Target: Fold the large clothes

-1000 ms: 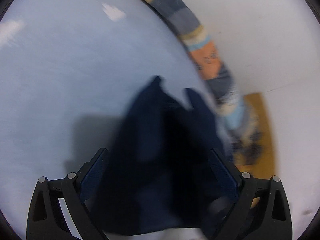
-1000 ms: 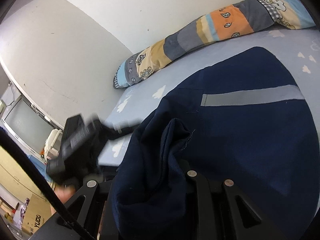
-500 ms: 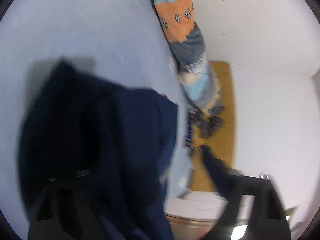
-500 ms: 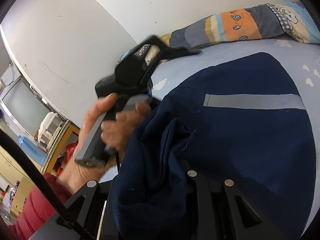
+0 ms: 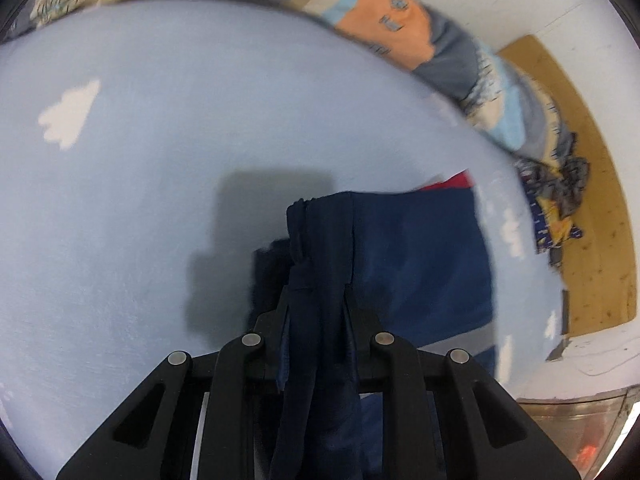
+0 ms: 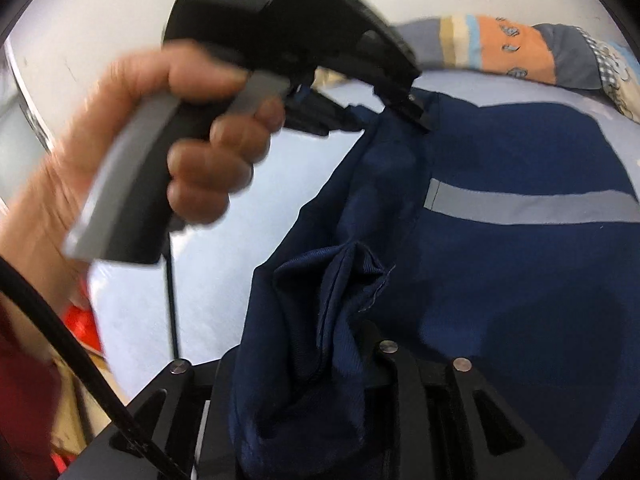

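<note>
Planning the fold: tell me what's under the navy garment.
The navy garment lies on the light blue bedsheet; red fabric peeks from beneath its far edge. Anything further under it is covered.

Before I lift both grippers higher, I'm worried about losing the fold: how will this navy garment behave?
The navy garment will likely droop: it bunches in soft folds at the right gripper. Probably fairly heavy, being thick twill. Slipping seems unlikely, since the left gripper jaws pinch a gathered wad.
</note>
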Motion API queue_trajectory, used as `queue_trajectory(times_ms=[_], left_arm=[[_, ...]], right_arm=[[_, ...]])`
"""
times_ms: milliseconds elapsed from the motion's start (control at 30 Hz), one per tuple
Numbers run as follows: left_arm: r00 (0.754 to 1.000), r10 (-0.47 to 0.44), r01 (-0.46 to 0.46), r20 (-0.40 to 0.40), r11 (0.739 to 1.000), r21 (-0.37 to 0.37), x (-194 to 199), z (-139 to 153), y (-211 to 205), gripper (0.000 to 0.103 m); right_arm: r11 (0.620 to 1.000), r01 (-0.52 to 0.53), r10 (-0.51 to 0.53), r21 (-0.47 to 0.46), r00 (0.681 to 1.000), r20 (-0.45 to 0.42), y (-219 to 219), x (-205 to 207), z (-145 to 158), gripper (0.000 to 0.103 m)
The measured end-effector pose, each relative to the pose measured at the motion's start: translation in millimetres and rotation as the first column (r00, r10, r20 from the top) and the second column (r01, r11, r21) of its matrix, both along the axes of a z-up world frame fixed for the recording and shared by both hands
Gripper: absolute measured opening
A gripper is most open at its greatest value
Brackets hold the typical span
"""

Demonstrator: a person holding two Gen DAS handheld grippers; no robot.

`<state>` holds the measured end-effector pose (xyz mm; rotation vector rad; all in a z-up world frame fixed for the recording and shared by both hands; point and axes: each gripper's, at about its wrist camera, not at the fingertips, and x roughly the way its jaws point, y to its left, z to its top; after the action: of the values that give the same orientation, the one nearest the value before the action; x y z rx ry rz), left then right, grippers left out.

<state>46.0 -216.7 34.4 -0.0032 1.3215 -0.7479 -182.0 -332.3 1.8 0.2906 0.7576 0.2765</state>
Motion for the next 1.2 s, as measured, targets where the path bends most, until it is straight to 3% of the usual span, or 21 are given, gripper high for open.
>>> queue_trajectory(times_ms=[67,133,200,233,267,300,333,400,467,633,667,733,833,900,1067,1100,1133,1200], left_arm=[[1.000,0.012,-0.012,-0.013,1.000,0.013,4,-17,5,0.021],[0.999,0.027,-0.028,-0.020,0.999,-0.028,5,-24,16,0.024],[0.999,0.049,-0.051,-0.021,0.997,-0.053,6,-24,24,0.029],[0.998,0.054,-0.055,-0.022,0.997,-0.055,5,-22,25,0.031],[0.998,0.058,-0.059,-0.023,0.997,-0.048,4,-20,27,0.045],[0.997,0.075,-0.075,-0.003,0.997,0.005,1,-17,33,0.068],[0.996,0.082,-0.082,0.019,0.996,0.026,-2,-15,38,0.072],[0.994,0.092,-0.093,0.058,0.996,0.017,-8,-2,47,0.072],[0.989,0.127,-0.125,0.073,0.992,-0.029,-18,14,70,0.072],[0.973,0.183,-0.159,0.143,0.973,-0.165,-75,55,114,0.072],[0.972,0.179,-0.151,0.150,0.972,-0.182,-87,59,114,0.072],[0.972,0.151,-0.114,0.180,0.973,-0.202,-123,68,111,0.072],[0.970,0.102,-0.065,0.220,0.983,-0.169,-160,66,77,0.072],[0.965,0.082,-0.056,0.250,0.992,-0.110,-180,58,62,0.072],[0.971,0.136,-0.132,0.195,0.991,-0.032,-203,23,57,0.069],[0.969,0.148,-0.146,0.200,0.989,-0.023,-206,21,58,0.069],[0.964,0.171,-0.169,0.202,0.985,-0.027,-209,21,64,0.069],[0.961,0.208,-0.200,0.183,0.978,-0.064,-210,22,74,0.069]], right_arm=[[0.999,-0.018,0.016,-0.043,0.998,-0.053,6,4,-14,0.035],[0.996,-0.057,0.052,-0.076,0.997,-0.059,13,3,-16,0.052],[0.987,-0.103,0.097,-0.120,0.994,-0.056,21,-6,-10,0.063],[0.984,-0.125,0.118,-0.128,0.991,-0.059,23,-12,-6,0.063],[0.981,-0.152,0.146,-0.120,0.987,-0.060,23,-21,-1,0.063],[0.982,-0.162,0.159,-0.101,0.987,-0.035,19,-32,9,0.063],[0.985,-0.153,0.153,-0.084,0.988,-0.014,12,-38,16,0.063],[0.991,-0.130,0.130,-0.009,0.991,0.040,-17,-50,40,0.063],[0.998,-0.059,0.058,0.003,0.995,0.080,-50,-57,58,0.064],[0.992,0.124,-0.123,-0.025,0.991,0.052,-134,-68,69,0.064],[0.989,0.143,-0.142,-0.024,0.989,0.038,-148,-72,69,0.061],[0.985,0.169,-0.168,-0.033,0.985,0.033,-166,-81,70,0.034],[0.985,0.168,-0.168,-0.049,0.986,0.007,-179,-99,64,0.030],[0.988,0.152,-0.153,-0.027,0.988,-0.029,-181,-109,55,0.030],[0.996,0.020,-0.023,-0.084,0.999,-0.034,-159,-135,50,0.030],[0.989,-0.031,0.029,-0.144,0.999,-0.018,-149,-142,51,0.043],[0.973,-0.060,0.061,-0.223,0.998,-0.006,-140,-149,51,0.066],[0.924,-0.063,0.083,-0.378,0.996,0.036,-127,-165,47,0.081]])
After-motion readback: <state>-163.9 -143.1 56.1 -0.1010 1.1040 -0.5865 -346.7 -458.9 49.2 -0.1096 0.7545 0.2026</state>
